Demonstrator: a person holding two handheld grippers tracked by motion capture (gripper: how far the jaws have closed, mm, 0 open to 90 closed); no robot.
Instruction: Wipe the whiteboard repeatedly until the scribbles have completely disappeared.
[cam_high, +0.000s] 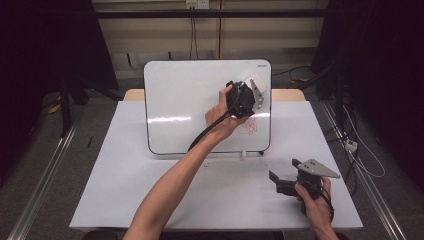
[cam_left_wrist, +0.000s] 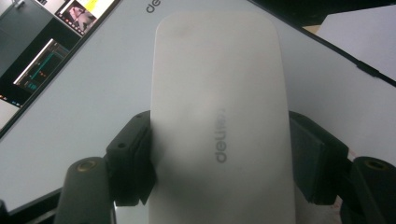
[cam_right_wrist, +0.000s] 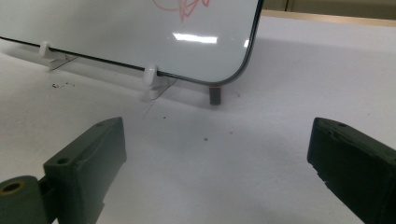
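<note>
A whiteboard (cam_high: 190, 100) leans upright at the back of the table, with a red scribble (cam_high: 250, 127) low on its right side. My left gripper (cam_high: 250, 92) is up against the board's upper right part, shut on a white eraser (cam_left_wrist: 219, 116) whose long sides its jaws clamp. In the high view the eraser (cam_high: 254, 80) peeks out above the gripper, just over the scribble. My right gripper (cam_high: 280, 181) rests low over the table at the front right, open with nothing between its jaws. The scribble (cam_right_wrist: 184, 8) and the board's lower corner (cam_right_wrist: 233, 77) lie ahead of it.
The board stands on small white clips (cam_right_wrist: 150, 74) and a short dark foot (cam_right_wrist: 215, 95). The white tabletop (cam_high: 150, 190) spreads in front of it. Cables (cam_high: 360, 155) and metal rails run along the floor at the right.
</note>
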